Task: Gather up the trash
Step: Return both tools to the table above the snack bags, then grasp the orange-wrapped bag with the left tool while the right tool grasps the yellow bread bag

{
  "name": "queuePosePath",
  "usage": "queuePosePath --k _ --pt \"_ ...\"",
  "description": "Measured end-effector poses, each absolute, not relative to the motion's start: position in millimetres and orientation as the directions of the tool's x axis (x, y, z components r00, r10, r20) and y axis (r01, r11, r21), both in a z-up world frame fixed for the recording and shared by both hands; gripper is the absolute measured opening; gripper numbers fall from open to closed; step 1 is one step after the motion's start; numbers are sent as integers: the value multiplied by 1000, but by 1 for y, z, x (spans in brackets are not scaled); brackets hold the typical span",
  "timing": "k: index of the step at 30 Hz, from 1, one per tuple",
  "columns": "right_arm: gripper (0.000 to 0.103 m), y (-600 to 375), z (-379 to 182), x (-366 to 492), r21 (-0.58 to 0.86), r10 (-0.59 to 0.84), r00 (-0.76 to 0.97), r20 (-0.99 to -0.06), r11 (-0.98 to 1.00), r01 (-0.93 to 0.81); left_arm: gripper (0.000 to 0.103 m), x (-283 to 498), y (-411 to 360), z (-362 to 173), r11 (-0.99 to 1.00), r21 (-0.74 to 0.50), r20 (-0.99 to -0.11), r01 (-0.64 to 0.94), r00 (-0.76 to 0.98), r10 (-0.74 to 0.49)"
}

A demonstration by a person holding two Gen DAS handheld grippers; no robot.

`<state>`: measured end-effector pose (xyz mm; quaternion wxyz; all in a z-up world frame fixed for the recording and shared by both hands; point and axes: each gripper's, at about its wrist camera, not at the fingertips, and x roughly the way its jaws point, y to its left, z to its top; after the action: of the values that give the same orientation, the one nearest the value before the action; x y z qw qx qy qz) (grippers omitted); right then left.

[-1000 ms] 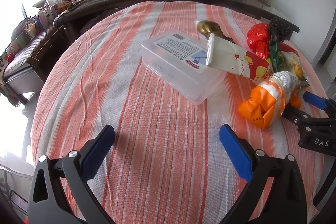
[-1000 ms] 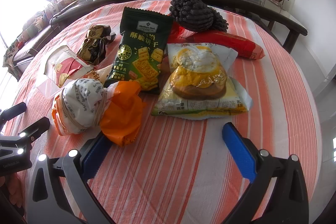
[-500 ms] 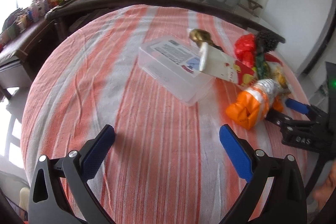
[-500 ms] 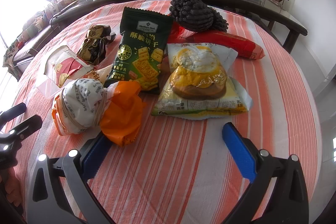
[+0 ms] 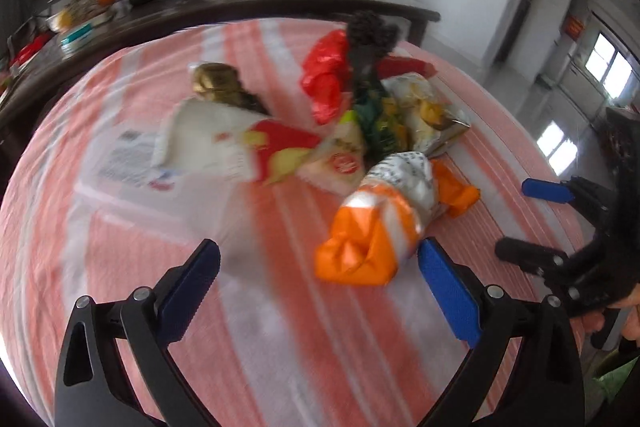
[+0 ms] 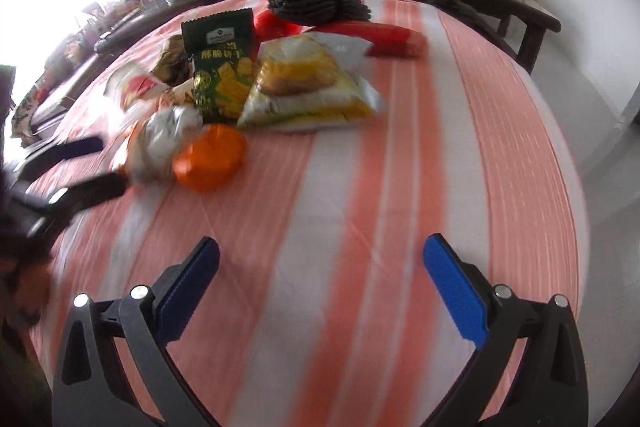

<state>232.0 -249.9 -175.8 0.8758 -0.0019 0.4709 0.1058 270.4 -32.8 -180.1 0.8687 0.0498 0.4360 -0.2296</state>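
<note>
Where left-wrist view reaches: clear box (image 5: 132, 163).

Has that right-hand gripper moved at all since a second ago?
Yes. The right gripper has pulled back from the orange-and-white wrapper, which now lies farther ahead on the striped tablecloth.

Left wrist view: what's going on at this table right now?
A person holds two grippers over a striped tablecloth strewn with snack trash. The left gripper is open, its right finger beside the orange-and-white wrapper, nothing gripped yet. The right gripper is open over bare cloth, short of the yellow snack bag. Both views are motion-blurred.
</note>
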Motion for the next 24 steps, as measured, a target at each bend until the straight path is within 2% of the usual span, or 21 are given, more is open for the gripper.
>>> queuePosePath --k 5,7,9,12,16,17,19,20,21,24 --pt "98 -249 -175 233 82 182 520 -835 974 -209 98 265 -53 -175 816 -127 -750 564 484 -451" --pt "98 -248 -175 232 72 177 521 -835 974 -216 98 248 -61 -174 715 -172 -748 677 382 -542" --pt "98 -252 -175 230 58 160 522 -838 977 -206 98 228 -64 -172 630 -183 -752 755 305 -584" --pt "98 -271 -174 229 72 148 537 -831 985 -160 98 224 -60 -165 677 -122 -738 726 390 -551" --pt "98 -287 -167 244 93 154 556 -817 986 -137 98 251 -69 -165 760 -123 -735 639 456 -502" --pt "98 -287 -162 248 99 163 563 -810 985 -143 98 256 -78 -167 766 -91 -741 637 470 -479" --pt "98 -284 -149 262 119 192 583 -789 980 -161 86 260 -91 -169 766 -23 -752 642 494 -437" --pt "98 -283 -145 268 127 200 590 -782 978 -163 62 260 -99 -174 769 8 -768 639 496 -405" --pt "98 -281 -138 277 140 213 596 -774 976 -168 44 261 -101 -177 777 18 -782 629 493 -381" --pt "98 -265 -131 302 155 251 590 -767 966 -209 43 244 -77 -177 828 3 -786 560 514 -345"
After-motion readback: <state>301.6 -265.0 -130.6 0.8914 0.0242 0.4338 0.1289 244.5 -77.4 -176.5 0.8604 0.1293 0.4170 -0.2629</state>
